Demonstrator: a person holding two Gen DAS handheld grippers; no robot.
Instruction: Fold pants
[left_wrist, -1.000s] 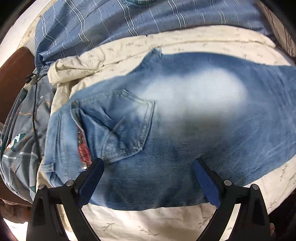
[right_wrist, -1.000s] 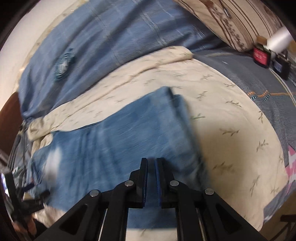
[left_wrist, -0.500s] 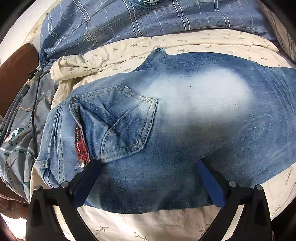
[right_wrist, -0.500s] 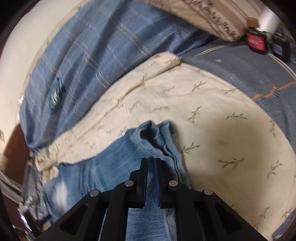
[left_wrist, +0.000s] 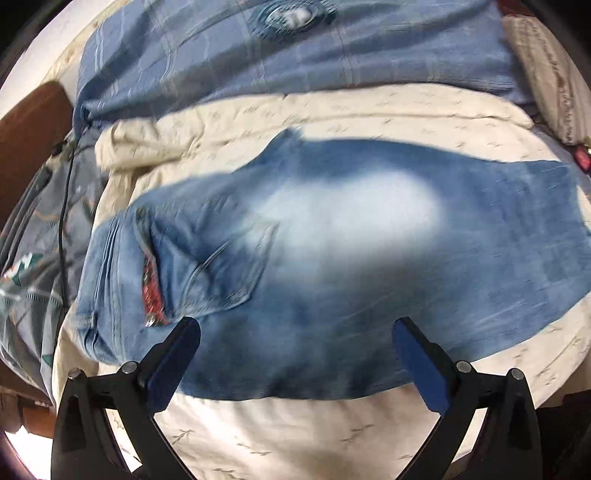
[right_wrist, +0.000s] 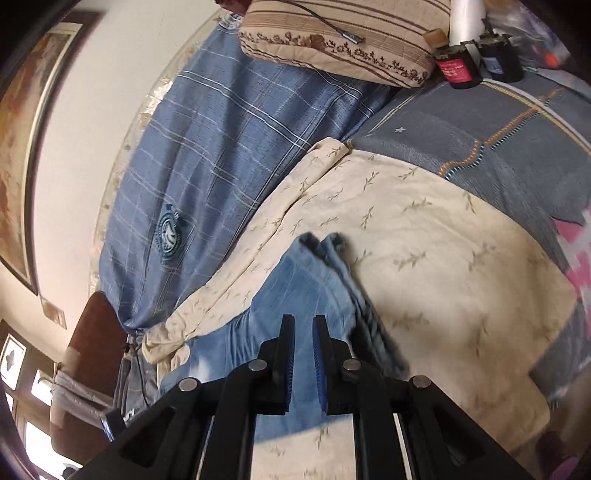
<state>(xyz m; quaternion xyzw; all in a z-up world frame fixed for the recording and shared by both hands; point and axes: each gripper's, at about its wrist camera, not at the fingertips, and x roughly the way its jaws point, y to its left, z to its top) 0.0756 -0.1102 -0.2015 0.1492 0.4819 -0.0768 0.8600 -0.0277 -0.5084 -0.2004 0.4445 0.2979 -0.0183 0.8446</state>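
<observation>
From the left wrist camera, the jeans (left_wrist: 332, 266) lie flat across the cream sheet (left_wrist: 295, 435), waistband to the left and the legs running off to the right. A back pocket (left_wrist: 225, 266) faces up, with a red patterned label (left_wrist: 151, 291) just beside it near the waistband. The left gripper (left_wrist: 295, 354) has its fingers spread wide apart, one on each side above the near edge of the jeans, holding nothing. Beyond the sheet lies a blue checked cover (left_wrist: 295, 55) with a round badge (left_wrist: 291, 16); the picture is somewhat blurred. From the right wrist camera, the right gripper (right_wrist: 303, 354) has its fingers drawn nearly together with only a narrow gap; whether denim is pinched between them cannot be told. The leg ends of the jeans (right_wrist: 306, 288) lie on the cream sheet (right_wrist: 443, 277) just ahead of the fingertips. Farther off sit a striped pillow (right_wrist: 343, 33), a red jar (right_wrist: 458, 70) and a dark jar (right_wrist: 502, 66), with a grey patterned blanket (right_wrist: 480, 140) to the right.
</observation>
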